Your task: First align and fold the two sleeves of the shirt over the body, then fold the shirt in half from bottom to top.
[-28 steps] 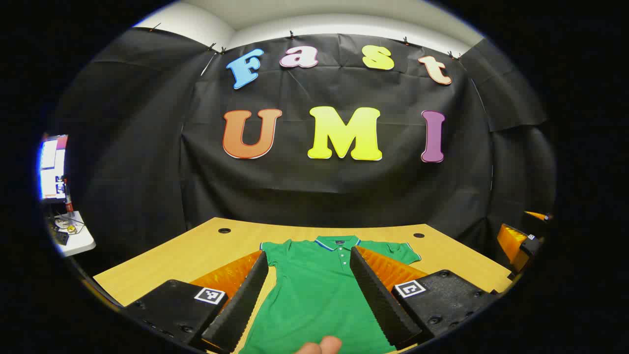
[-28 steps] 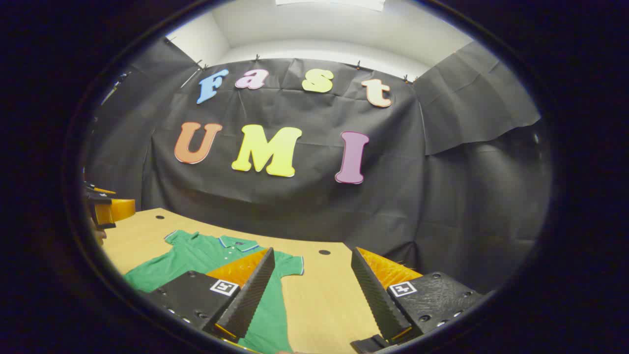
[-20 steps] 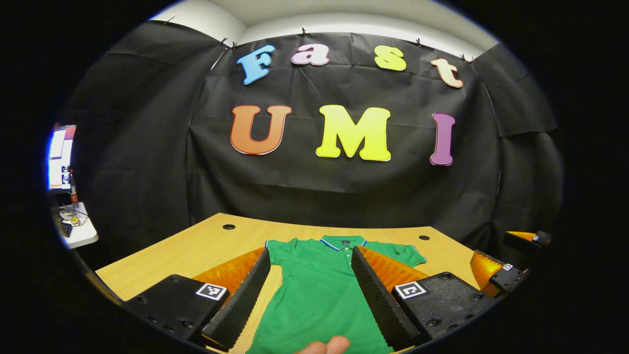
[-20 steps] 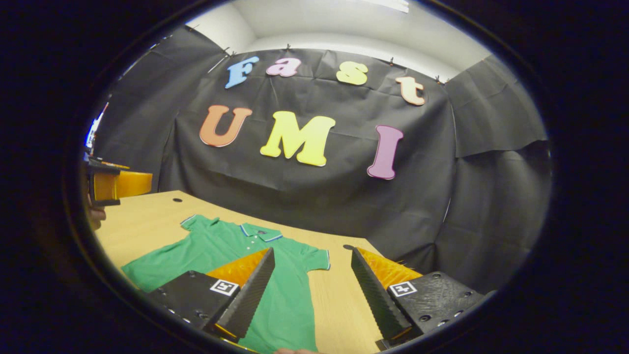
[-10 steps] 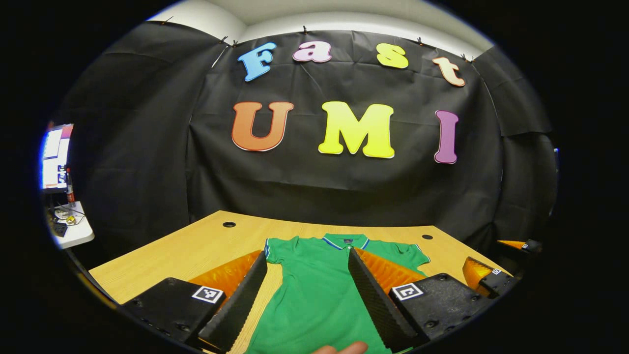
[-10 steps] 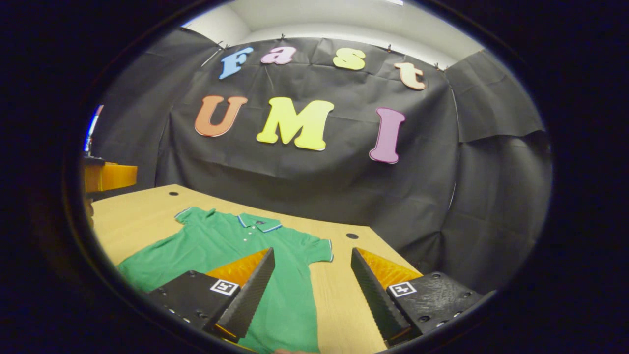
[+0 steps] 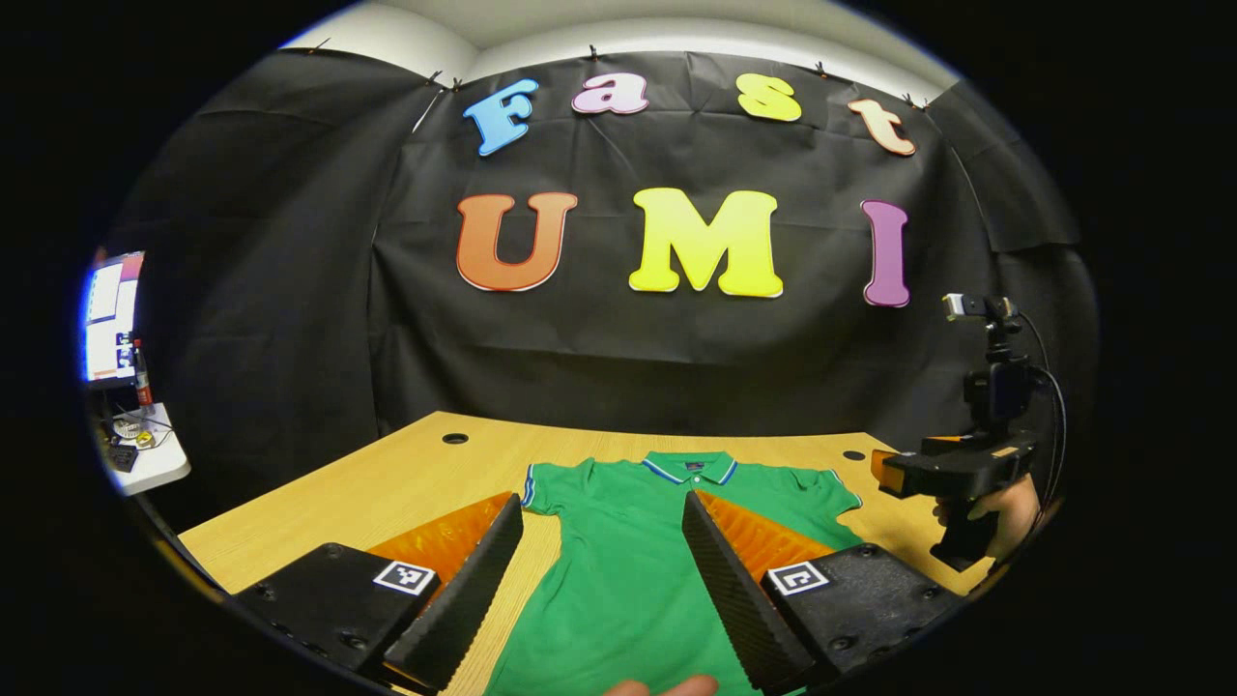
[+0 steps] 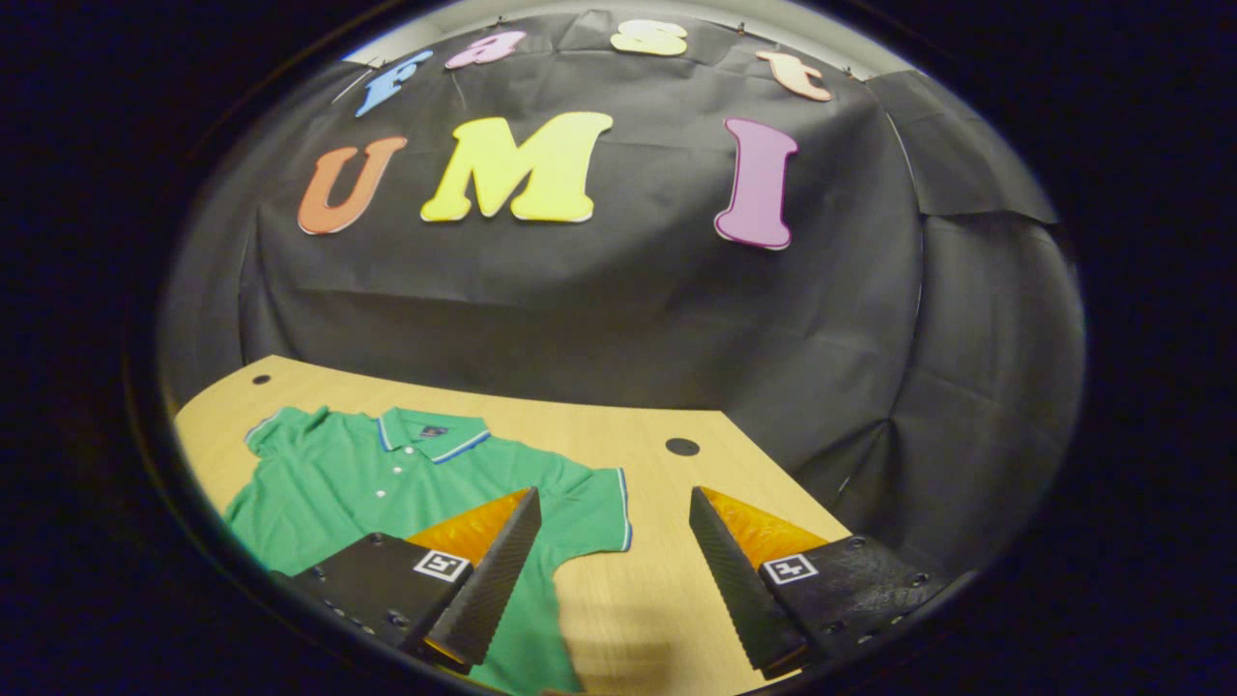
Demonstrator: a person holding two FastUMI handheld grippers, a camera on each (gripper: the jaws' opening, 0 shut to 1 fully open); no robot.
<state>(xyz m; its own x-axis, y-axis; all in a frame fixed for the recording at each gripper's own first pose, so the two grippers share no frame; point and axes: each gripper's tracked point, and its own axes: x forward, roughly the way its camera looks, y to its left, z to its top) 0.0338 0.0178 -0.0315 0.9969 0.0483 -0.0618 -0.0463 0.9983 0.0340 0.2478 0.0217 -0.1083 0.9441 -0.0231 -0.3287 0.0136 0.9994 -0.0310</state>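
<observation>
Shirt (image 7: 628, 570) flat on table (image 7: 387, 493), unfolded.
Left gripper (image 7: 599, 590) wide open above shirt body; right gripper (image 8: 609, 580) wide open, empty, beside sleeve (image 8: 589, 512).

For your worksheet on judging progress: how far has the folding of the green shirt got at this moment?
Nothing is folded yet: the green shirt lies flat on the table, both sleeves spread. In hand: the left gripper hangs open over the body, the right gripper open by the right sleeve. Both sleeve folds and the bottom-to-top fold remain.
</observation>
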